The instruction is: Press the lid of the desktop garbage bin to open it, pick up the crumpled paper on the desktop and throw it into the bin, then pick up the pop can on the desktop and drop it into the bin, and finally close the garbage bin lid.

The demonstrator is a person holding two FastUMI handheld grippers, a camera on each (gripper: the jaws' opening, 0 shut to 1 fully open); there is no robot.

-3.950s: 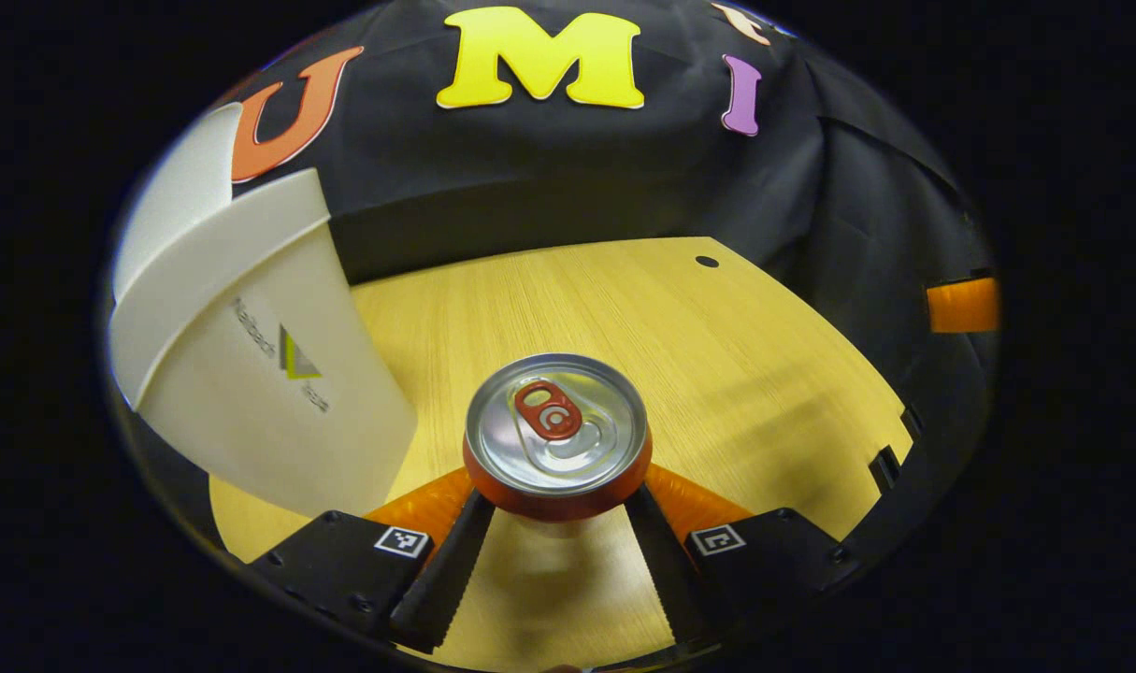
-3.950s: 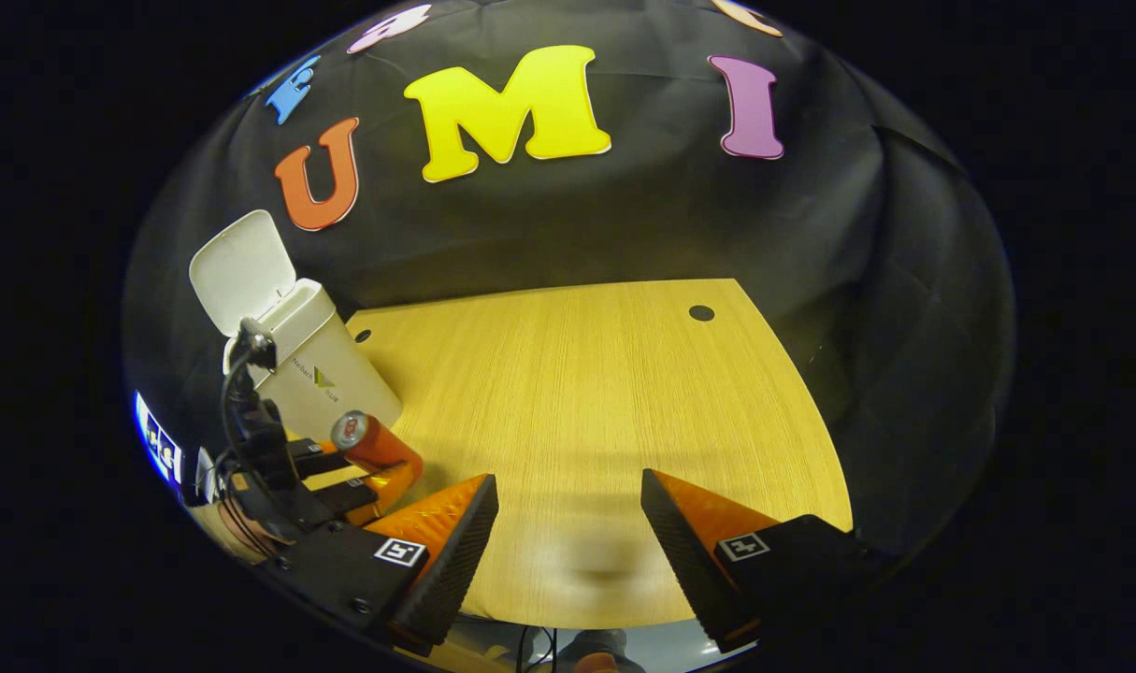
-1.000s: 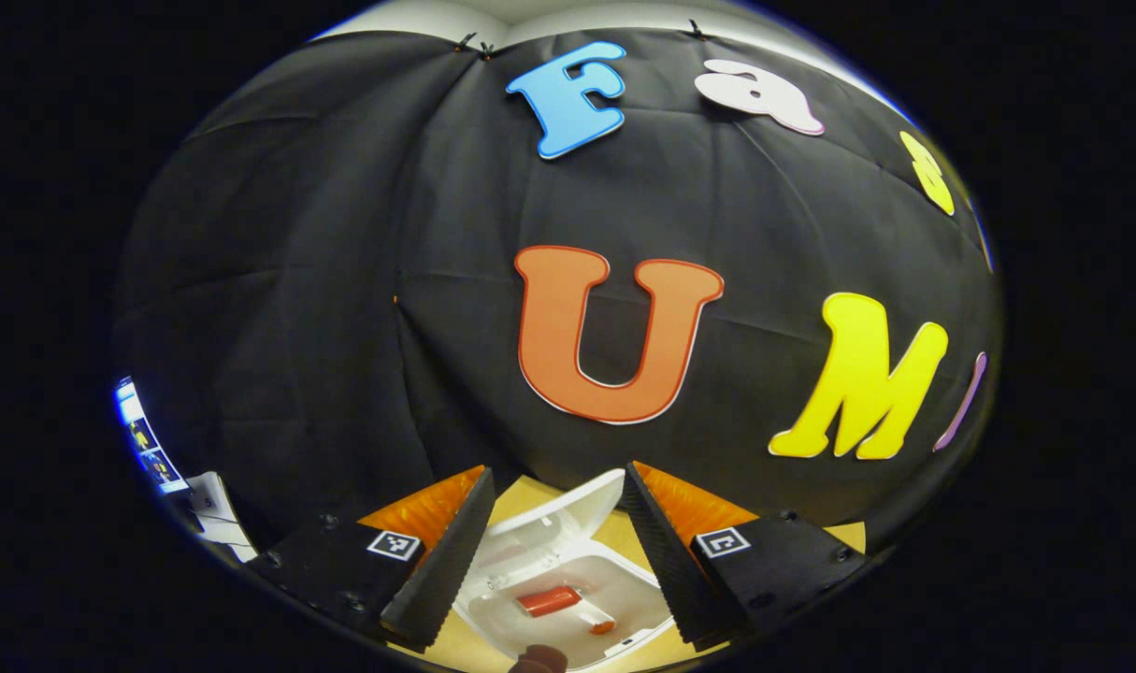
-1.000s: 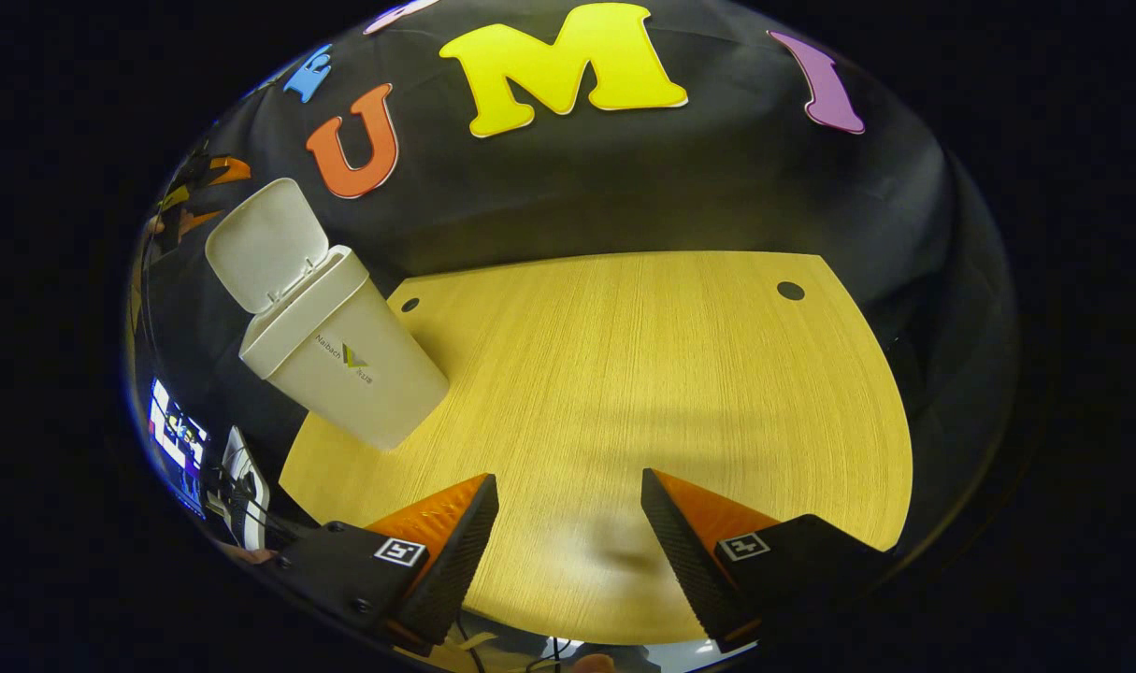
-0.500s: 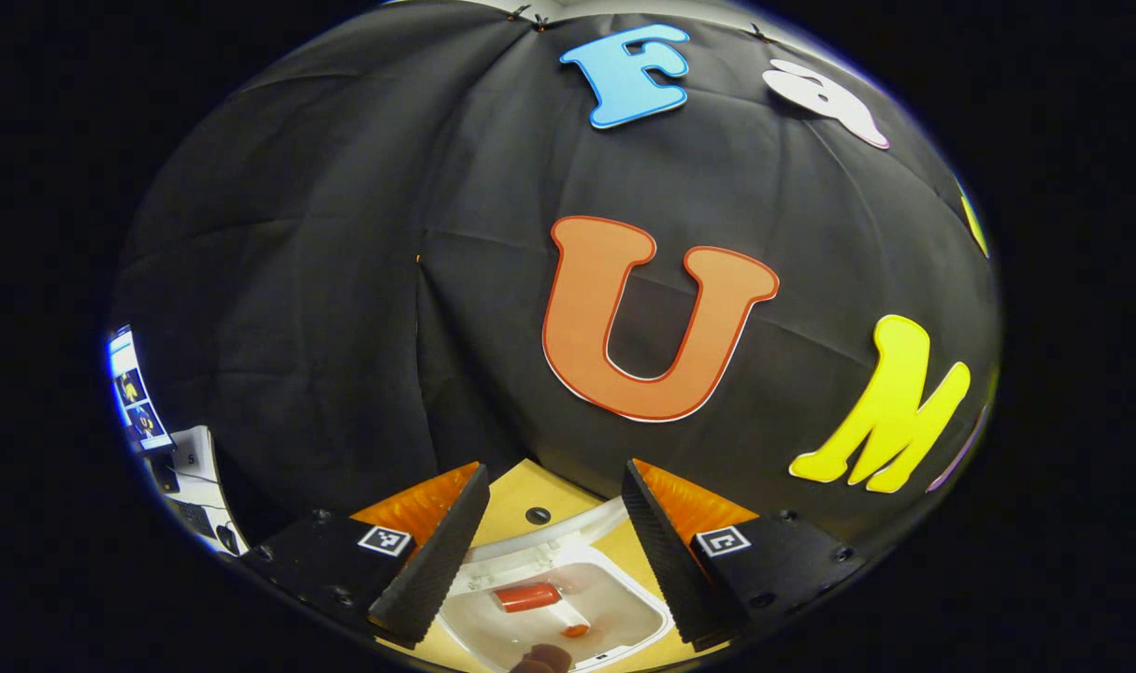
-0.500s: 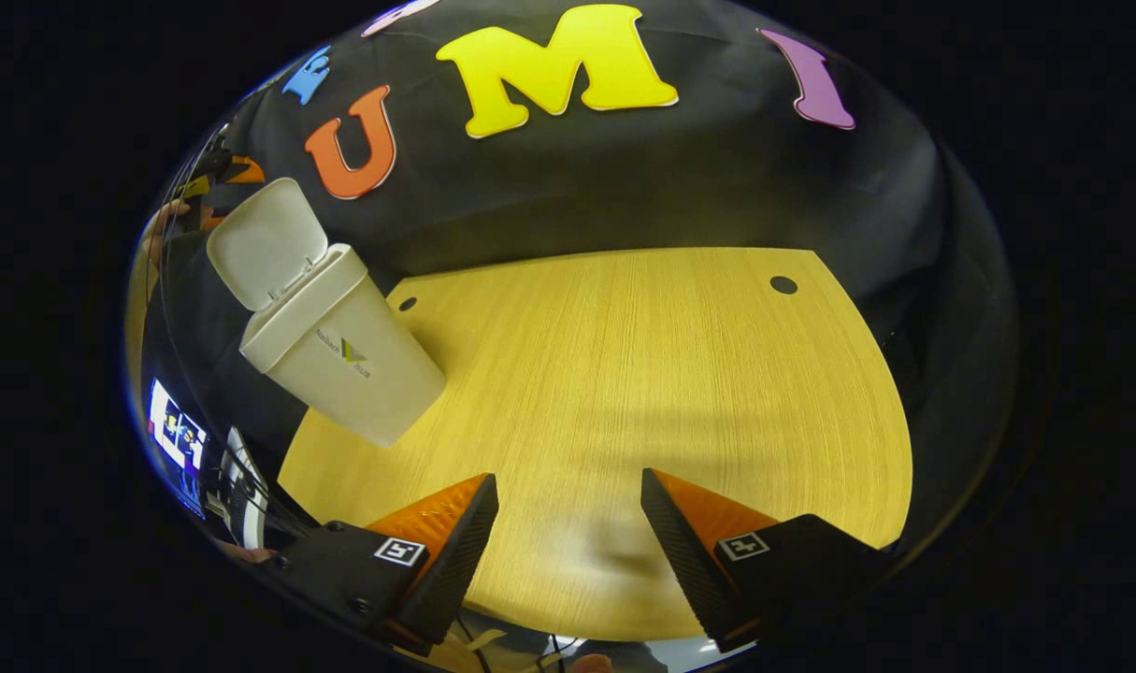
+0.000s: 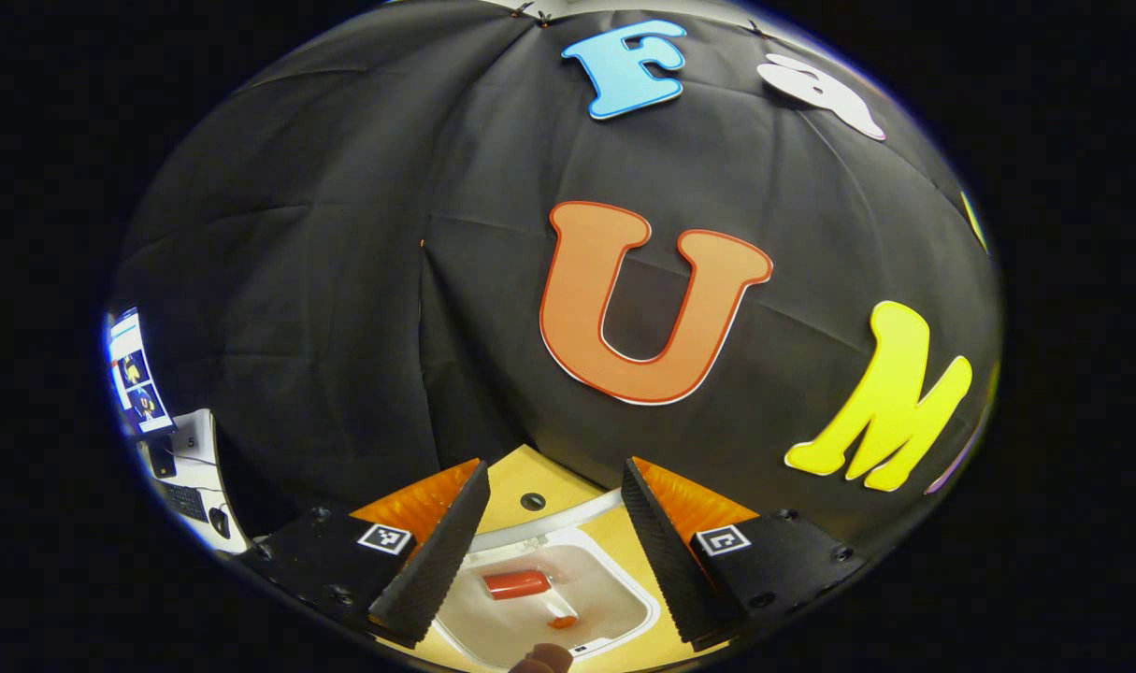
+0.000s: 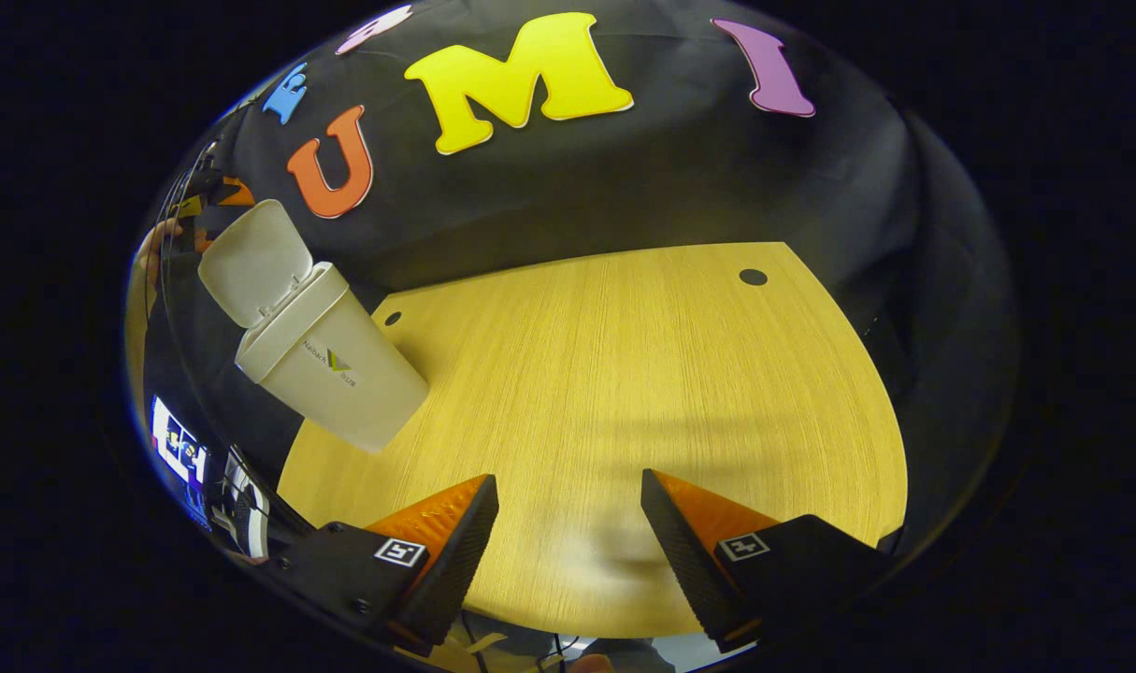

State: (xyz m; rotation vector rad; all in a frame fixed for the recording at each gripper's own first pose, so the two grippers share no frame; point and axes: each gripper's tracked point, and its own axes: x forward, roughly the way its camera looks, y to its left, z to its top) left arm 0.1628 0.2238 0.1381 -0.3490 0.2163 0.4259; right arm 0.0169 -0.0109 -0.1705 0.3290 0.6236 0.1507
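My left gripper [image 7: 549,523] hung with jaws apart and empty above the open bin [image 7: 624,584]; the can [image 7: 516,584] lay inside it; the lid [image 8: 247,262] stood raised at the table's [image 8: 624,374] left rear edge; my right gripper [image 8: 568,533], jaws apart, hovered over bare wood, well apart from the bin.

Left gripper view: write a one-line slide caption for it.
Open left gripper above the open garbage bin, the pop can lying inside.
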